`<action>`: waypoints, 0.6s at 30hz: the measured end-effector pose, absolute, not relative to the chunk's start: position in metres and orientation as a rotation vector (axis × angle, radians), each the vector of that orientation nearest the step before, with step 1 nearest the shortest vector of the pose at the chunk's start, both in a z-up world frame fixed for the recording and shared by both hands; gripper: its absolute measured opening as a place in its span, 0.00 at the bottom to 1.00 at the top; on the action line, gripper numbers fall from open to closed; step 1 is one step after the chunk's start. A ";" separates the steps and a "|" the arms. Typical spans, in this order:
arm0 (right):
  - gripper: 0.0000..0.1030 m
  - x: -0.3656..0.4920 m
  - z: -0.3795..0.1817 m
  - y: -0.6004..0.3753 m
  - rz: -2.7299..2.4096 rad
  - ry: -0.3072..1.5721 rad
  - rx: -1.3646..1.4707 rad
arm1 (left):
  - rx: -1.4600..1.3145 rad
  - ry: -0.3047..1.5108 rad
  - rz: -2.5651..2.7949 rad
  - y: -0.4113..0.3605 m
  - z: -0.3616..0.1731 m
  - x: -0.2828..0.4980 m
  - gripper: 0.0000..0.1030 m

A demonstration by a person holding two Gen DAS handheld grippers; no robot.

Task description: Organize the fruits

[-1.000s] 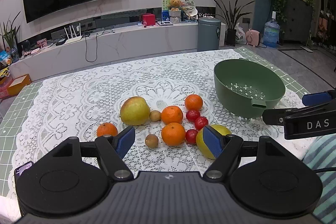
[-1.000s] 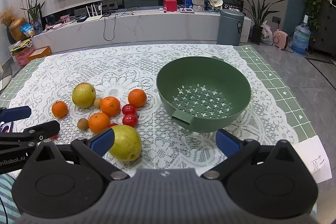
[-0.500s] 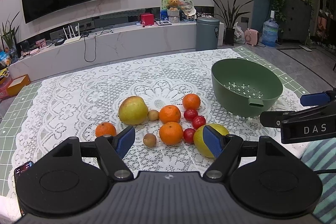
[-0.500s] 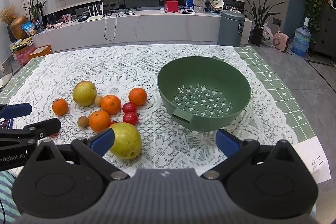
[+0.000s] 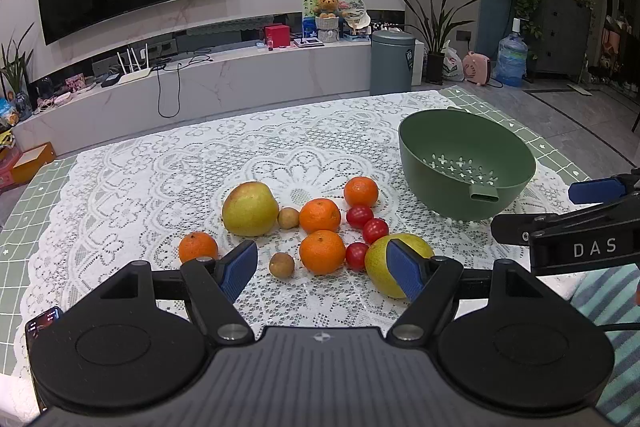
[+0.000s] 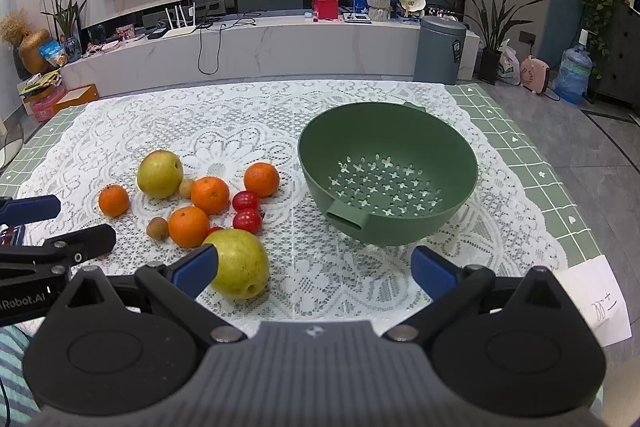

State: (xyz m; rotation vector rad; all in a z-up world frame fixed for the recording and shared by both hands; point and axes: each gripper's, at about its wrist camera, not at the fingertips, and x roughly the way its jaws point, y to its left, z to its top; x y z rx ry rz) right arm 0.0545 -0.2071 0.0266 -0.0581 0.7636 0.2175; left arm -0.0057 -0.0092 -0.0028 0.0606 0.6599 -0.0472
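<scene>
A: Left wrist view?
B: Left gripper jaws apart, nothing held, low over the lace tablecloth. Fruit cluster ahead: near pear partly behind the right finger, far pear, four oranges, three cherry tomatoes, two small brown fruits. Green colander sits right of them, empty.
A: Right wrist view?
B: Right gripper jaws wide apart, empty. Near pear just beside its left fingertip; touching or not, can't tell. Colander ahead, fruits to its left. Paper note at the table's right edge.
</scene>
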 end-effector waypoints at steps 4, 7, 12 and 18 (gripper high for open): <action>0.96 0.054 0.027 -0.208 0.216 0.763 -0.060 | 0.061 0.661 -0.048 -0.009 -0.003 -0.005 0.84; 0.96 0.055 0.026 -0.208 0.214 0.764 -0.060 | 0.061 0.664 -0.053 -0.009 -0.003 -0.005 0.84; 0.96 0.055 0.025 -0.207 0.211 0.769 -0.064 | 0.058 0.668 -0.056 -0.010 -0.003 -0.006 0.84; 0.96 0.056 0.025 -0.206 0.209 0.775 -0.065 | 0.053 0.680 -0.059 -0.009 -0.004 -0.005 0.84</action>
